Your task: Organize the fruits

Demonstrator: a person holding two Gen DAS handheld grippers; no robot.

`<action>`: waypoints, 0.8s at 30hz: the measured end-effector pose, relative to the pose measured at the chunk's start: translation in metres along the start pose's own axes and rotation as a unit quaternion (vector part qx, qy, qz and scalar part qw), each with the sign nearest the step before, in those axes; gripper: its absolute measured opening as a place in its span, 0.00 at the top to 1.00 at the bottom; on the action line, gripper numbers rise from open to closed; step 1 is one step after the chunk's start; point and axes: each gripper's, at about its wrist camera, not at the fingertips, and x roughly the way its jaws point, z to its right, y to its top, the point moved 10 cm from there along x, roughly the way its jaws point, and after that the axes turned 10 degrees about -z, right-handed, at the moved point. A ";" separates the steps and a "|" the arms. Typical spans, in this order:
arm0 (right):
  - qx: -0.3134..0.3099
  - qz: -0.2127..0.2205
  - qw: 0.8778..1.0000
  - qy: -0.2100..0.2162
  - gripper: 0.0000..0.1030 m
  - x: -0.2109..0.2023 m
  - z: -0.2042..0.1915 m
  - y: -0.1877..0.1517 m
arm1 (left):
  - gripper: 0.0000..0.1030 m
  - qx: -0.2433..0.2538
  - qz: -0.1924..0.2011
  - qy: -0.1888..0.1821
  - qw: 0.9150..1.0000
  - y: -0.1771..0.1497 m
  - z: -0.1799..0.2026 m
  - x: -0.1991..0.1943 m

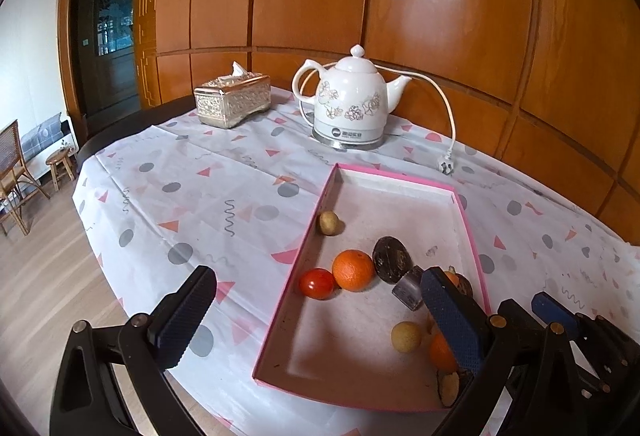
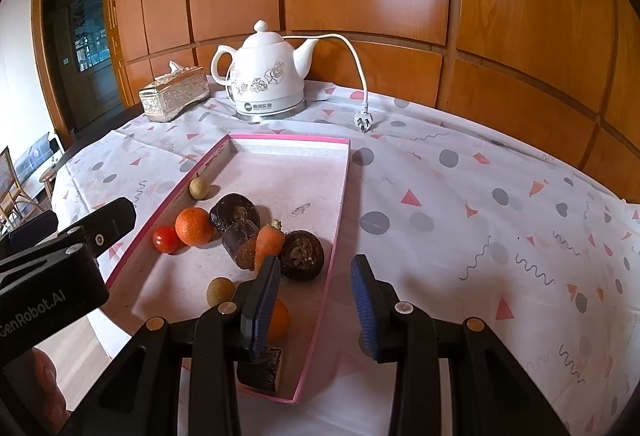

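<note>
The right hand-held gripper (image 2: 316, 300) has its two blue pads apart, with nothing between them. It hangs over the near right edge of the pink tray (image 2: 340, 195). The left hand-held gripper (image 1: 316, 320) is wide apart too and holds nothing. It hangs over the near left side of the same tray.

All the fruits lie in the tray, which sits on the desk (image 2: 480, 215). Just past the right pads are a small carrot (image 2: 269, 242) and a round dark fruit (image 2: 302, 254). Further out sit the big orange (image 2: 194, 226) and the little red tomato (image 2: 166, 239), touching each other.

The orange is round and firm. It may roll, so pinch it across its fat middle. The tomato looks smooth and slippery, and it is soft inside, so squeeze it gently. The carrot looks hard and light, so take it by its thick part.

A small tan fruit (image 2: 220, 291) lies close to the right gripper. It is tiny and may pop out of the pads. Another orange one (image 2: 280, 320) is partly hidden behind a pad, so I cannot tell much about it.
</note>
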 end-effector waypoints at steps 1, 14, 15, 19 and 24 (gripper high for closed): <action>-0.001 0.000 1.000 -0.001 0.64 0.000 0.000 0.000 | 0.00 0.000 0.002 0.002 1.000 0.000 0.000 -0.001; -0.006 0.006 1.000 -0.004 0.64 -0.002 -0.003 0.001 | 0.00 0.003 0.002 0.002 1.000 -0.001 0.000 -0.002; -0.007 0.007 1.000 -0.004 0.64 -0.002 -0.002 0.001 | 0.00 0.002 0.002 0.002 1.000 -0.001 0.000 -0.002; -0.008 0.011 1.000 -0.006 0.64 -0.003 -0.002 0.001 | 0.00 0.003 0.002 0.001 1.000 -0.001 0.000 -0.002; -0.010 0.012 1.000 -0.007 0.64 -0.004 -0.003 0.001 | 0.00 0.003 0.003 0.001 1.000 -0.001 0.001 -0.004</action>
